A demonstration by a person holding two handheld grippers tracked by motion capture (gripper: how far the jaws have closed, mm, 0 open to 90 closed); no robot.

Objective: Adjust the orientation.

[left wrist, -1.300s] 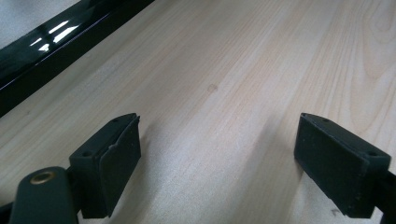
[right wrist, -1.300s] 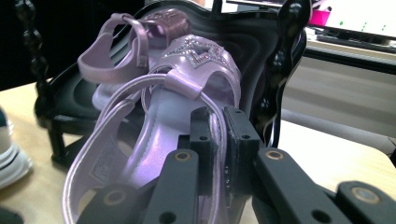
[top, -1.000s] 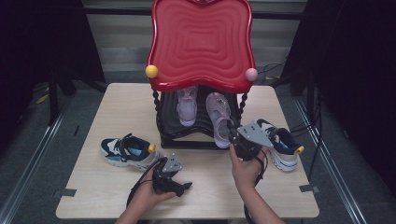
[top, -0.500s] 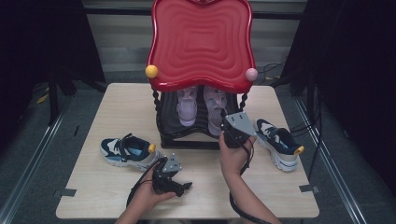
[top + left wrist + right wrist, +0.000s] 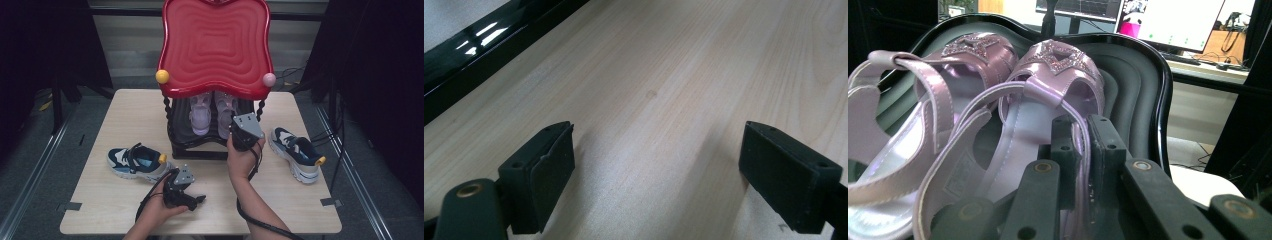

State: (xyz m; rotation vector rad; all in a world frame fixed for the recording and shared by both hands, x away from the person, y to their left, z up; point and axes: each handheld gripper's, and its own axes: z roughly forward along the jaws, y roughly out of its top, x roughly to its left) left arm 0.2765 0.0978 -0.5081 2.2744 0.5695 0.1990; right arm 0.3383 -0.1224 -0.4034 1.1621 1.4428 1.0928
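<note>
Since a second ago the right gripper has travelled from beside the navy sneaker on the right to the front of the black lower shelf, carrying the right-hand lilac sandal up onto it. In the right gripper view its jaws are closed on that sandal's thin back strap, pinched between the two pads. The sandal now lies on the shelf, touching the left-hand lilac sandal; both have a glittery star on the toe band and point toward the shelf's raised back rim.

Above the shelf sits the stand's red wavy top tray, with a yellow ball at its front left corner and a pink ball at its front right corner.

One navy and white sneaker lies on the wooden table just left of the shelf's front, the other to the right of the shelf.

The left gripper rests on the table in front of the shelf, near the left sneaker. In the left gripper view its jaws stand wide apart over bare wood, holding nothing.
</note>
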